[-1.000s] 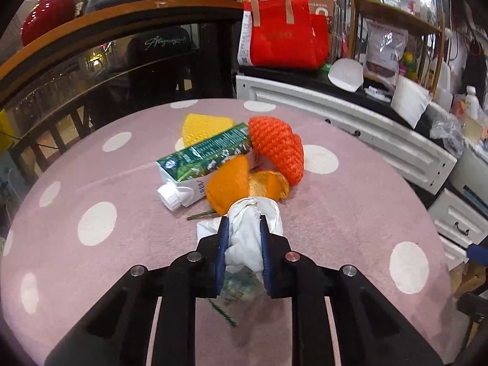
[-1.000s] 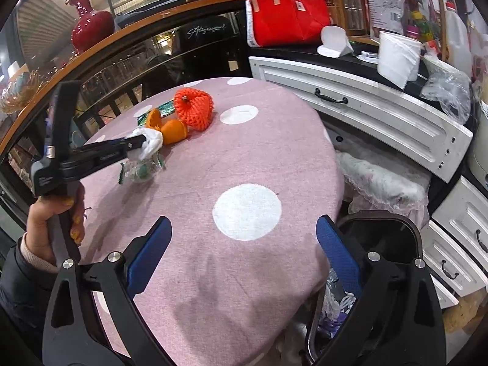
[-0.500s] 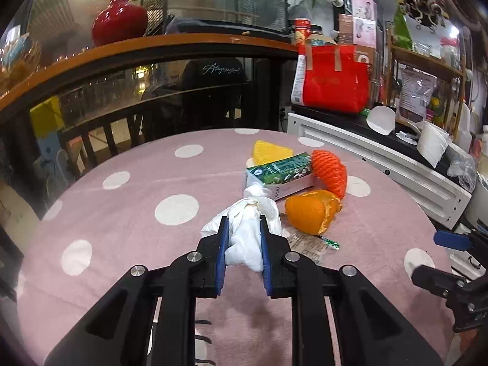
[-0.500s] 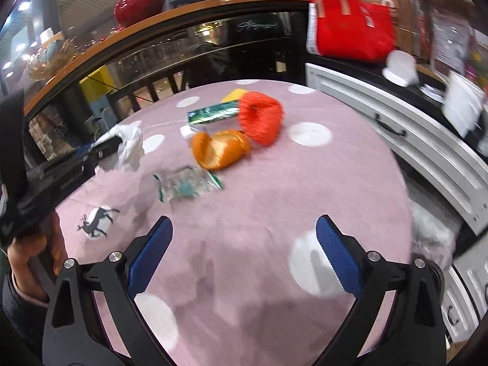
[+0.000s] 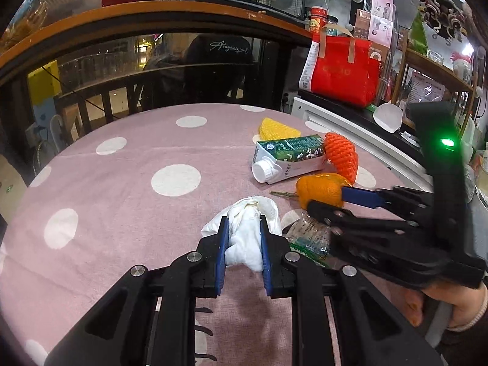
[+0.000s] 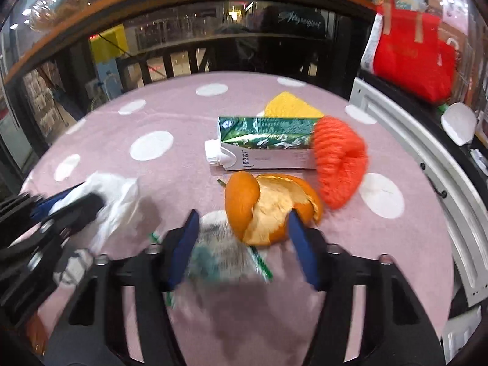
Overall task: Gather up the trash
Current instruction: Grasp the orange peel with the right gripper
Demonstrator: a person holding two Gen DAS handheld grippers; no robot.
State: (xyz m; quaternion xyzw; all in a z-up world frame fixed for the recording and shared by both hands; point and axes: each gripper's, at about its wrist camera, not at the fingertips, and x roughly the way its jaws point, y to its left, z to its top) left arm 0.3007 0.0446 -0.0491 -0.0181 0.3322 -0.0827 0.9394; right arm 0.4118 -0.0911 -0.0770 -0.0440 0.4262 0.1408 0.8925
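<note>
Left gripper [image 5: 242,245], lower centre: clamped on white tissue wad [image 5: 248,228]. Right gripper [image 6: 244,241], jaws just closing, astride clear wrapper [image 6: 219,256] and orange peel [image 6: 268,210], neither pinched yet. Risk: closing catches both, peel slips free. Carton [image 6: 268,143] upper centre.

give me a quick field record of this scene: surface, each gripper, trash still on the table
surface: pink tablecloth with white dots
left gripper: shut on white tissue wad, held above the cloth
right gripper: jaws have just been closing around the orange peel and clear crumpled wrapper; pads not clearly pressing yet
milk carton: lying on its side, cap to the left
red foam fruit net: against the carton's right end
yellow foam net: behind the carton
still to collect: carton, both nets, peel, wrapper
</note>
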